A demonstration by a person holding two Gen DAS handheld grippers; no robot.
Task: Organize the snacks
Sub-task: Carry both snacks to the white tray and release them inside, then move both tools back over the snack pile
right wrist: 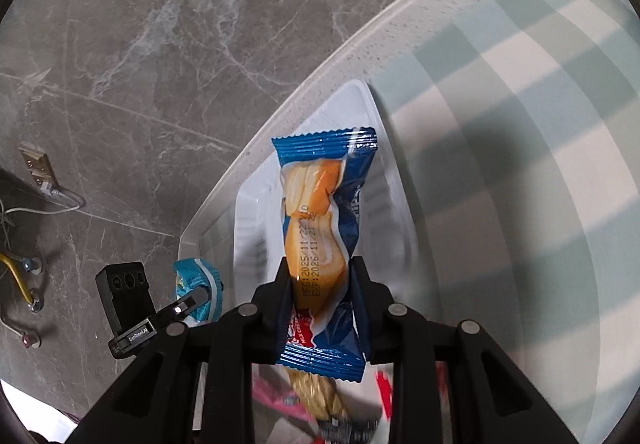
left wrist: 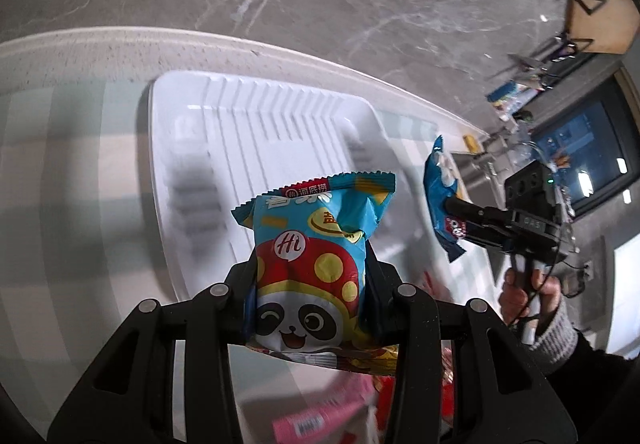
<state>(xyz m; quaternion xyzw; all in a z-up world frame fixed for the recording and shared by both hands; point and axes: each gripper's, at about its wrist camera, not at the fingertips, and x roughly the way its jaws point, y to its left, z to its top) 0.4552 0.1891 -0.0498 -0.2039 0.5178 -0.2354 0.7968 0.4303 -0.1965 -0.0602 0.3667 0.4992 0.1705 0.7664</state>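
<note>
Left tongs [left wrist: 310, 276], jaws clamped on a blue panda snack packet [left wrist: 316, 264] held upright above the near edge of a white ribbed tray [left wrist: 256, 116]. Right tongs [right wrist: 320, 284], jaws clamped on a blue-wrapped pastry packet [right wrist: 324, 204], also above the tray. The tray lies on a checked cloth [right wrist: 520, 164] covering the bench [left wrist: 100, 48]. Loose pink and red packets [left wrist: 320, 412], blurred, lie nearest. Grey marble floor [right wrist: 160, 44] beyond the far bench edge.
</note>
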